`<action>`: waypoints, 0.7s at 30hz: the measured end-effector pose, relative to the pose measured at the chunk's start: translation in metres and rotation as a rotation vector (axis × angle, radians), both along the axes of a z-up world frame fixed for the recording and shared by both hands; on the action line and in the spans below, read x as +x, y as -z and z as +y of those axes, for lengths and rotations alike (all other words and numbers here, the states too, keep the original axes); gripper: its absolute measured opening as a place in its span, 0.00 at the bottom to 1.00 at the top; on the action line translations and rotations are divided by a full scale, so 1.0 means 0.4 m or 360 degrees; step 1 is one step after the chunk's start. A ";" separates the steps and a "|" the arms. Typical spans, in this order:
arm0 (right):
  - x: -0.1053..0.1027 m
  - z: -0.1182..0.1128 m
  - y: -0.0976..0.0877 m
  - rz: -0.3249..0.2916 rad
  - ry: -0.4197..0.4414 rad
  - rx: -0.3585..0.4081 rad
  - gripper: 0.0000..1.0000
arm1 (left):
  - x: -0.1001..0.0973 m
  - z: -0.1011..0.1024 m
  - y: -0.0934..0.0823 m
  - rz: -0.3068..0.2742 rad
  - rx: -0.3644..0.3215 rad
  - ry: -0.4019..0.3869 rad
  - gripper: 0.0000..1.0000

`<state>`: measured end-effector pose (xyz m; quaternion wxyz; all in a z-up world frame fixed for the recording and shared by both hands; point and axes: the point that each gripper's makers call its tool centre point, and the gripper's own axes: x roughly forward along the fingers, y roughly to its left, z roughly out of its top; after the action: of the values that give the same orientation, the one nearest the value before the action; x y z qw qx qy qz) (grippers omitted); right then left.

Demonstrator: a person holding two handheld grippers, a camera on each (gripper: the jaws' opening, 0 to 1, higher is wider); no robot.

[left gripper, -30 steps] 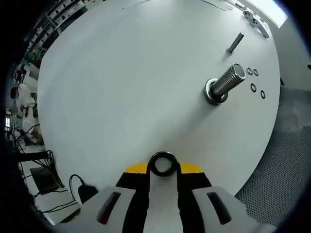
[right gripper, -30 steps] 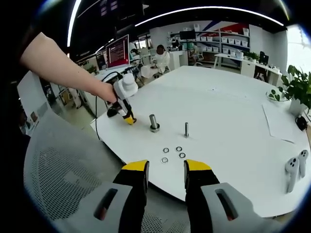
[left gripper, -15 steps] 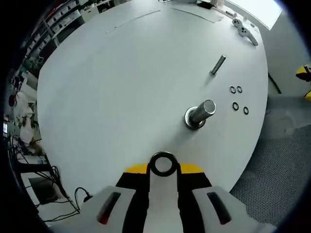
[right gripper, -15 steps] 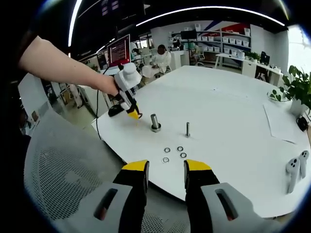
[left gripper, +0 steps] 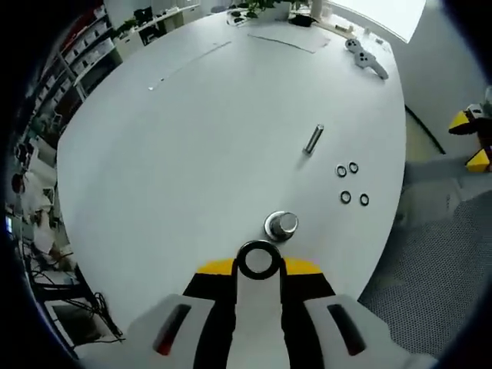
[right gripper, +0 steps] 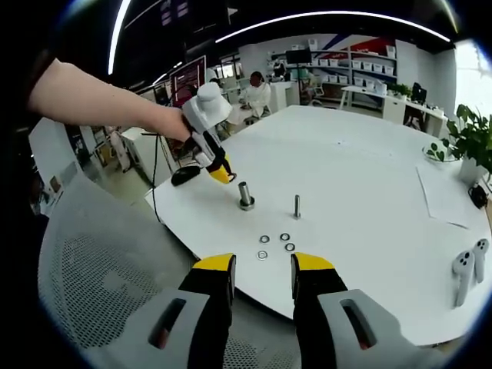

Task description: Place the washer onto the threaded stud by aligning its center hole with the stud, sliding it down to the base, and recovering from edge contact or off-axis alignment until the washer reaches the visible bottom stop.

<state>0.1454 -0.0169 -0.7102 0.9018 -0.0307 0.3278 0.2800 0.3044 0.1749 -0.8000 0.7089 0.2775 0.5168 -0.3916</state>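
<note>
One washer (left gripper: 258,260) clenched in left gripper (left gripper: 258,265), hovering above stud (left gripper: 281,225) for hole alignment; right gripper (right gripper: 262,270) released, idle.

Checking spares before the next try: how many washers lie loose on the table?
4, clustered on the white table beside the thin bolt. A fifth washer sits in the left gripper, near the threaded stud.

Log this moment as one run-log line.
left gripper: shut on washer, raised beside threaded stud | washer: not yet on stud | right gripper: open, idle | spare washers: on table
</note>
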 end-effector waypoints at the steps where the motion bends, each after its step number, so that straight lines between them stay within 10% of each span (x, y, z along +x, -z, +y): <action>1: 0.000 0.000 0.000 -0.0001 -0.0001 -0.0001 0.31 | -0.004 0.000 0.001 0.0000 0.0005 0.0003 0.19; 21: 0.003 -0.003 -0.005 -0.0017 0.0011 0.0010 0.31 | -0.019 -0.082 -0.009 -0.0003 -0.0045 0.0072 0.19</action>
<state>0.1464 -0.0180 -0.7084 0.9046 -0.0282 0.3221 0.2779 0.2966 0.1423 -0.7964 0.7042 0.2794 0.5040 -0.4146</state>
